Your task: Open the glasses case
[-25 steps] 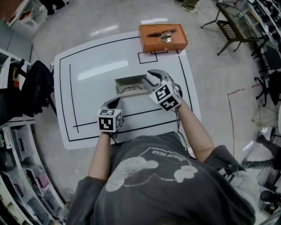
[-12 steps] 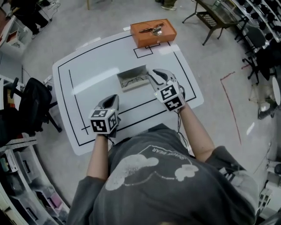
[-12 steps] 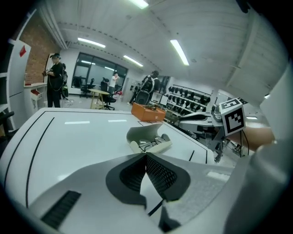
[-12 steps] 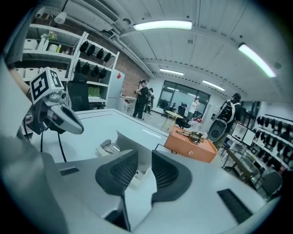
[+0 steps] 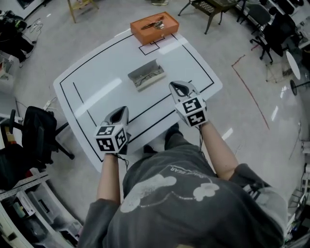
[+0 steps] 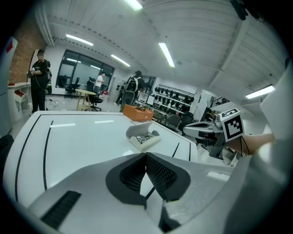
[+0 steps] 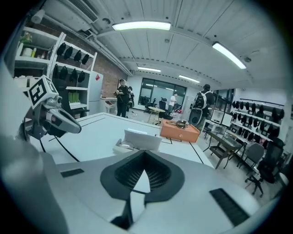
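The glasses case (image 5: 147, 74) lies open on the white table (image 5: 97, 82), its lid raised and a pair of glasses inside. It also shows in the left gripper view as the case (image 6: 144, 137) and in the right gripper view as the case (image 7: 137, 140). Both grippers are near the table's front edge, well short of the case. My left gripper (image 5: 121, 111) is shut with nothing in it, its tips meeting (image 6: 145, 155). My right gripper (image 5: 180, 87) is also shut and empty (image 7: 145, 154). Neither touches the case.
An orange box (image 5: 154, 26) with small items on top stands at the table's far edge. Black lines mark the tabletop. A black chair (image 5: 34, 131) is left of the table, with more chairs (image 5: 213, 7) beyond. People stand far off (image 7: 121, 98).
Both grippers drew back from the open case toward the table's front edge. The right gripper, which was open beside the case, has shut. The case stayed where it was.
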`<state>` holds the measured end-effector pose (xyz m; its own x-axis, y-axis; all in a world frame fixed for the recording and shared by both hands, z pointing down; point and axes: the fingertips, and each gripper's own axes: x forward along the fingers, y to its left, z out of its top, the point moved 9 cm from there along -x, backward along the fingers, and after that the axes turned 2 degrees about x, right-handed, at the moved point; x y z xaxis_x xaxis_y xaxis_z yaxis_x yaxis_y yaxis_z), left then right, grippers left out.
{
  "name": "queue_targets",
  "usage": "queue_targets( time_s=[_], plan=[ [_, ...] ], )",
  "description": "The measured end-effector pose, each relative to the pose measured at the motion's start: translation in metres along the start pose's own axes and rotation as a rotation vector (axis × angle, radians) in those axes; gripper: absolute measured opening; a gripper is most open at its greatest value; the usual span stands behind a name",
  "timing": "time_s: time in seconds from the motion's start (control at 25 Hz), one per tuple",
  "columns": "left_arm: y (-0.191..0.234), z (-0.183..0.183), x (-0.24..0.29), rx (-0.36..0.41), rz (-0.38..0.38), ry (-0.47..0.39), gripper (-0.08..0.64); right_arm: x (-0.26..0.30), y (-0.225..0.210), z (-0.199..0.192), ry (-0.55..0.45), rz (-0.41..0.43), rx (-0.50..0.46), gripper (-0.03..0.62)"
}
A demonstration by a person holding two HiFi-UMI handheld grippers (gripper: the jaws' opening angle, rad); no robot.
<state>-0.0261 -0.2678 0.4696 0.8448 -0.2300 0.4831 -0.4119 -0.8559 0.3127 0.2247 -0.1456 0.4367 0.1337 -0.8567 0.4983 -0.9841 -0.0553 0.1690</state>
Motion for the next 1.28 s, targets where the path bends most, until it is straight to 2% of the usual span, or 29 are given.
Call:
queue_targets(
  time_s=[0.32,0.56,1.0,1.28],
  plan=[
    [0.015,0.001,-0.016,-0.021,-0.016,-0.032,0.002,-0.014,0.020,0.000,0.015,-0.033,0.002,0.002],
    [0.008,-0.005,-0.013,-0.043,-0.030,-0.029,0.002,-0.016,0.028,0.001,0.000,-0.010,0.025,0.002],
    [-0.060,-0.032,-0.027,0.014,-0.070,0.019,0.002,-0.078,0.039,-0.046,0.004,-0.004,0.084,0.001],
    [-0.104,-0.046,-0.052,0.050,-0.066,-0.008,0.002,-0.127,0.050,-0.059,-0.024,-0.003,0.077,0.001]
  ],
)
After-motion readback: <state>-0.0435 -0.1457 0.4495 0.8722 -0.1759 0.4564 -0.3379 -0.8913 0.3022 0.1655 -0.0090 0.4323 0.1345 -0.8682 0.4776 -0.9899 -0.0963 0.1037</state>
